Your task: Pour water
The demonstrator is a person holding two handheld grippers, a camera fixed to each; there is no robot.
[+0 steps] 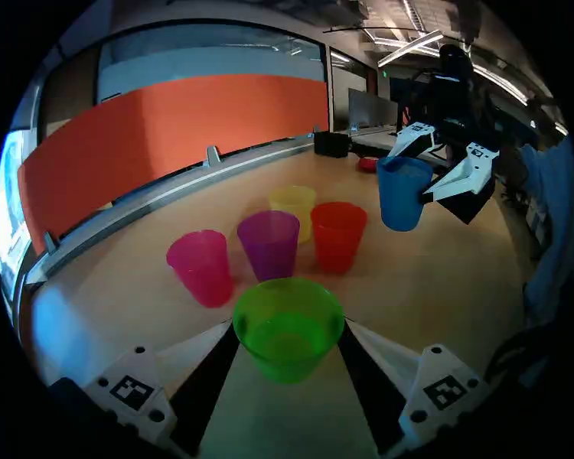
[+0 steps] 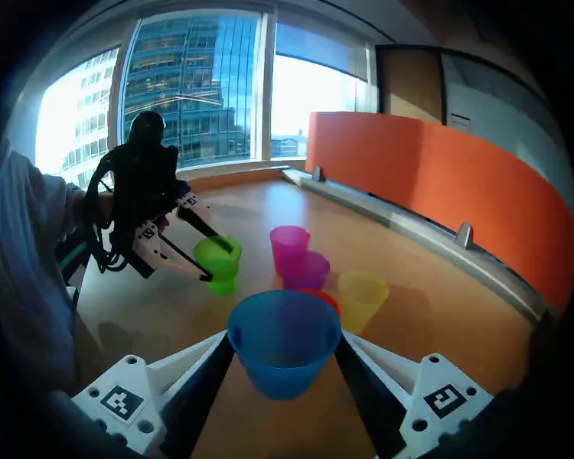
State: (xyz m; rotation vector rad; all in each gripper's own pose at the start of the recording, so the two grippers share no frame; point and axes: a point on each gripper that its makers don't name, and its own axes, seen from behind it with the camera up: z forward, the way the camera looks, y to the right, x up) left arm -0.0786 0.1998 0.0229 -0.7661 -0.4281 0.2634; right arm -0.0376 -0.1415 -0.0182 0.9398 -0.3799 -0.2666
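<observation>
My left gripper (image 1: 288,336) is shut on a green cup (image 1: 288,327), held upright just above the wooden table (image 1: 432,283); farther off, the same green cup (image 2: 219,262) sits in that gripper (image 2: 210,264) in the right gripper view. My right gripper (image 2: 284,352) is shut on a blue cup (image 2: 284,350), also upright. The blue cup (image 1: 402,191) hangs in the air at the right in the left gripper view, held by the right gripper (image 1: 428,180). I cannot make out water in either cup.
Several cups stand grouped on the table: pink (image 1: 201,266), purple (image 1: 269,243), yellow (image 1: 293,206) and red (image 1: 337,235). An orange partition (image 1: 172,130) runs along the table's far edge. A person's sleeve (image 2: 19,252) is at the left. Large windows (image 2: 203,84) lie behind.
</observation>
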